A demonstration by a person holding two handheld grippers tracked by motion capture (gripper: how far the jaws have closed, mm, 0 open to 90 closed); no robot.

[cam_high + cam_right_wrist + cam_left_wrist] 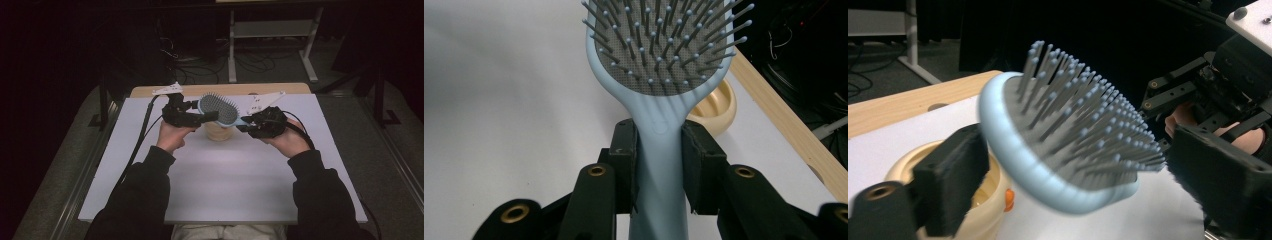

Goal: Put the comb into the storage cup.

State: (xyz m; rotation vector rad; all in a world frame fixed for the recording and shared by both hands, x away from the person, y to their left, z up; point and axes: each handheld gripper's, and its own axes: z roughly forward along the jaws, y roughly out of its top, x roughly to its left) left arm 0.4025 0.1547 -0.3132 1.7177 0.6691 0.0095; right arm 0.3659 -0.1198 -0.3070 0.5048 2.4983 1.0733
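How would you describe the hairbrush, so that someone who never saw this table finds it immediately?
Start at the white table and look to its far middle, where two hands hold black tools above a cream bowl. Between them, off the surface, is the hairbrush, its handle clamped in the right claw. It is the one pale blue thing there, with an oval grey pad full of pins.

A white table top (220, 175) is seen, edged at the far side by a bare wooden strip (220, 89). One cream bowl (218, 132) is set directly on it near the far middle, with an orange mark on its side.
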